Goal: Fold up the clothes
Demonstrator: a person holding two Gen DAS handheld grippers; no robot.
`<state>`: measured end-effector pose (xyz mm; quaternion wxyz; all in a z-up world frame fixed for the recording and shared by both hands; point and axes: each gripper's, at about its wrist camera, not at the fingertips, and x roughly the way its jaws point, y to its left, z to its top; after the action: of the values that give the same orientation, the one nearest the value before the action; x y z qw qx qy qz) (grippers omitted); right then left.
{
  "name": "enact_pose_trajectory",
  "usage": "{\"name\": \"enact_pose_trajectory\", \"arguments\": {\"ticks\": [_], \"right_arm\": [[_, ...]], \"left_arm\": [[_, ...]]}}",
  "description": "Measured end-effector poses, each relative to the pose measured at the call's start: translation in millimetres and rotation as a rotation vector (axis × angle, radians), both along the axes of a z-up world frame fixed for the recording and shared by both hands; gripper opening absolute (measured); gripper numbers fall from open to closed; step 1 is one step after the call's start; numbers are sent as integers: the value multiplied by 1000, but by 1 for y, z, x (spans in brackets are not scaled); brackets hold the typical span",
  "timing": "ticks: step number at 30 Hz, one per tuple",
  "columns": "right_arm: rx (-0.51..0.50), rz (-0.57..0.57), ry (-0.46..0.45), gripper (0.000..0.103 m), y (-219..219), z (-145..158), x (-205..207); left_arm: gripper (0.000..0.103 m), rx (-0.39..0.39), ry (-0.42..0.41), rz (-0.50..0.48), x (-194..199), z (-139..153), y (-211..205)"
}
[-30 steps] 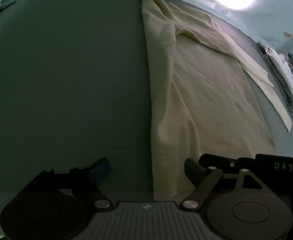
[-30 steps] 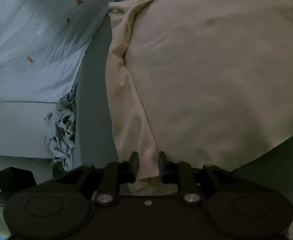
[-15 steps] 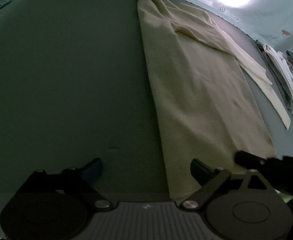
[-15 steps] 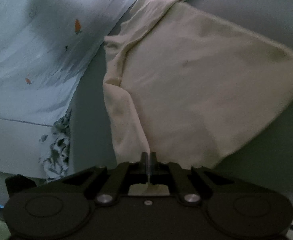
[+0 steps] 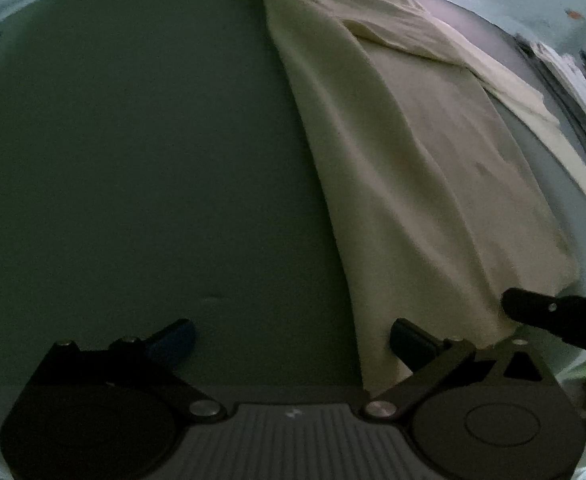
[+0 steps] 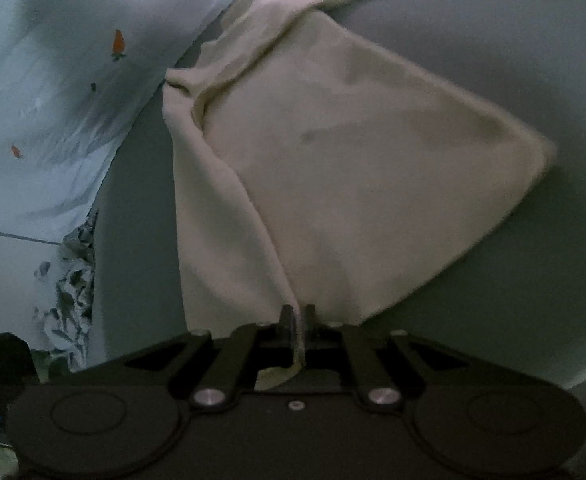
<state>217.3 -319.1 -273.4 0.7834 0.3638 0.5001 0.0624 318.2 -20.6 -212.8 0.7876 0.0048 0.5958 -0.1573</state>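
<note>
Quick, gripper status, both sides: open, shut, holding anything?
Left gripper: open, holding nothing, its right finger at the cream garment.
Right gripper: shut on the cream garment's edge.

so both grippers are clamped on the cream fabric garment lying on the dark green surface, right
Only one is. The right gripper is shut on the cream fabric garment, as the right wrist view shows. The left wrist view shows the left gripper open, holding nothing, over the dark green surface.
</note>
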Motion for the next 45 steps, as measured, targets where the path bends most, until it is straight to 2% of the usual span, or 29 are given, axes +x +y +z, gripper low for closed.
{"name": "enact_pose_trajectory", "arguments": {"ticks": [3, 5, 9, 15, 18, 21, 25, 28, 32, 33, 34, 35, 36, 37, 38, 41, 43, 45], "right_arm": [[-18, -39, -41, 19, -15, 12, 7], [-42, -64, -62, 19, -26, 19, 14], [-91, -115, -72, 20, -46, 21, 33], [-232, -227, -95, 27, -99, 25, 84], [-307, -285, -107, 32, -126, 27, 110], [-382, -343, -120, 39, -153, 30, 136], [-495, -392, -127, 48, -187, 30, 181], [-540, -384, -134, 56, -202, 23, 212], [-575, -306, -100, 58, -202, 10, 239], [-596, -281, -99, 62, -198, 8, 242], [-630, -252, -104, 63, -193, 8, 245], [-681, -215, -104, 62, -187, 7, 248], [-727, -176, -117, 48, -180, 6, 250], [-727, -141, -144, 17, -176, 6, 252], [-721, -123, -160, 9, -173, 8, 253], [-788, -88, -201, 4, -166, 18, 254], [-837, -132, -235, 4, -170, 33, 245], [-816, -227, -254, 4, -186, 47, 232]], "left_arm": [[102, -4, -7, 57, 13, 4, 4], [102, 11, -23, 101, 26, 6, 7], [101, -49, -43, 188, 55, 14, 10], [91, -124, -130, 251, 118, 32, 6], [85, -150, -178, 267, 166, 39, -1], [83, -139, -218, 269, 214, 42, -13], [82, -121, -218, 272, 276, 34, -22], [82, -92, -210, 221, 305, 22, -34], [65, -52, -186, 162, 319, 4, -44], [64, -50, -203, 154, 318, 4, -47], [50, -54, -215, 141, 317, 3, -49], [42, -66, -219, 131, 316, 2, -50], [23, -76, -222, 139, 314, 2, -50], [5, -87, -225, 147, 312, 1, -50], [5, -96, -230, 159, 313, -1, -50], [5, -102, -257, 189, 311, -3, -49], [5, -118, -267, 218, 305, -2, -44], [6, -147, -262, 240, 302, -3, -36]]}}
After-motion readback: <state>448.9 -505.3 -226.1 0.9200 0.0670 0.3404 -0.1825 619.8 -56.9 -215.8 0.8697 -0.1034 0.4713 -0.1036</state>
